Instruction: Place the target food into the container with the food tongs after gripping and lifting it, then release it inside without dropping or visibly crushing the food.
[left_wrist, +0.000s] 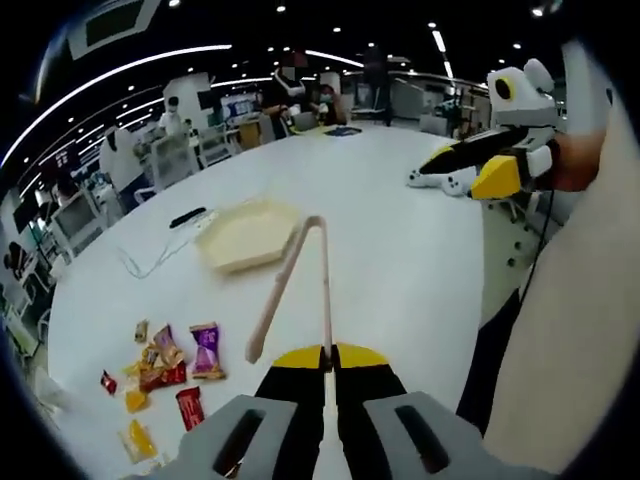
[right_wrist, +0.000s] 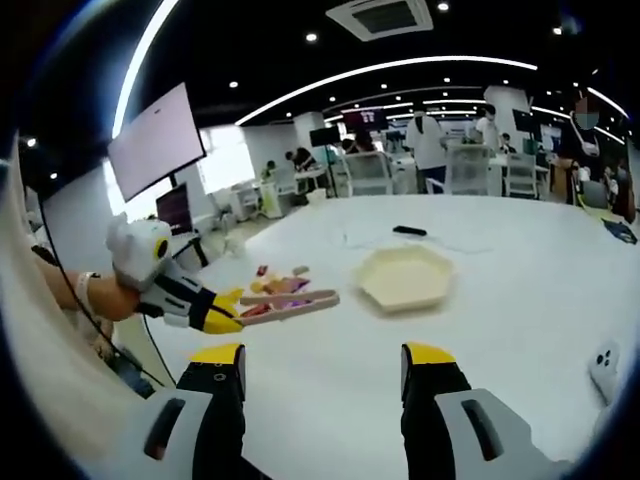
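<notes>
My left gripper (left_wrist: 325, 358) is shut on one arm of the beige food tongs (left_wrist: 322, 285). The tongs' other arm splays left over the white table (left_wrist: 410, 270). Beyond the tongs sits the cream hexagonal container (left_wrist: 245, 235), with nothing in it. Several wrapped snacks (left_wrist: 165, 370) lie in a loose pile at the lower left. In the right gripper view, my right gripper (right_wrist: 325, 360) is open with nothing between its jaws. There the left gripper (right_wrist: 228, 310) holds the tongs (right_wrist: 290, 300) above the snacks (right_wrist: 280, 285), left of the container (right_wrist: 405, 278). The right gripper (left_wrist: 450, 165) hovers at the upper right.
A black handset (left_wrist: 187, 216) and a thin cable (left_wrist: 150, 260) lie behind the container. A white phone (right_wrist: 605, 365) rests near the table's right edge. Chairs, desks and people stand around the table's far side. A person's sleeve (left_wrist: 580, 330) is close on the right.
</notes>
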